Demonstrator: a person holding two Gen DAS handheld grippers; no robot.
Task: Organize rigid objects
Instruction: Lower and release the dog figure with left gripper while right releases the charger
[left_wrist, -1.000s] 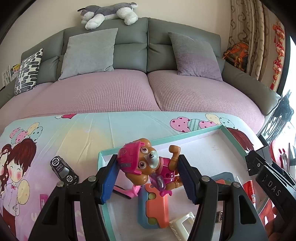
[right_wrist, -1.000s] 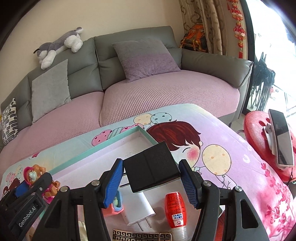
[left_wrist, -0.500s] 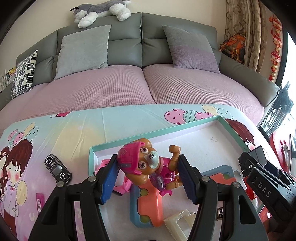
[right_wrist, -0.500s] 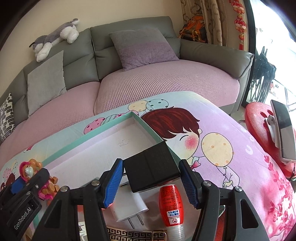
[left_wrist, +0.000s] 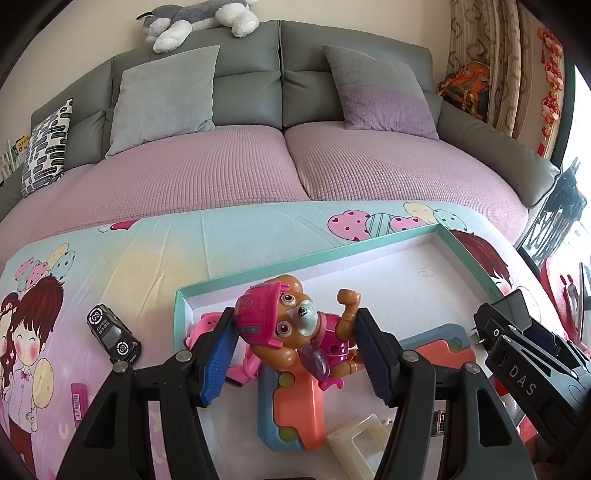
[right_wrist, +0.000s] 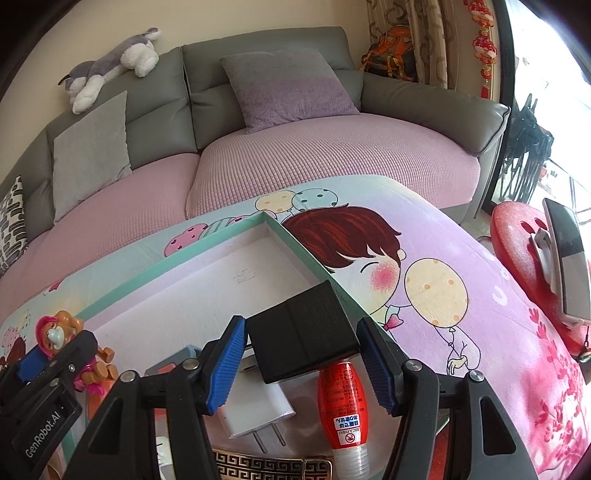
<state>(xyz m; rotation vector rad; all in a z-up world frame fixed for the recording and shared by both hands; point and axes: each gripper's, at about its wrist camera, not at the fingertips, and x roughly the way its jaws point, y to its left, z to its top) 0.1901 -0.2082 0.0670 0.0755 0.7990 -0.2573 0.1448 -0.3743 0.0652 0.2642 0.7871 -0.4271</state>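
1. Centrally, a shallow rectangular teal-rimmed cardboard tray (left_wrist: 306, 260) with a white floor is seen lying on the cartoon-printed tablecloth (left_wrist: 110, 266).
2. A matte black rectangular plastic adapter (right_wrist: 301, 338) is clamped by the right gripper (right_wrist: 299, 363) above the tray.
3. A glossy pink-helmeted plastic puppy figure (left_wrist: 291, 328) is pinched by the left gripper (left_wrist: 295, 354) over the tray.

Pup figure (left_wrist: 295, 332) between left gripper (left_wrist: 299, 354) jaws

one pup figure (left_wrist: 295, 328), one toy car (left_wrist: 112, 334), one black block (right_wrist: 301, 341), one red bottle (right_wrist: 343, 400), one white charger (right_wrist: 255, 406), two grippers (left_wrist: 295, 350)
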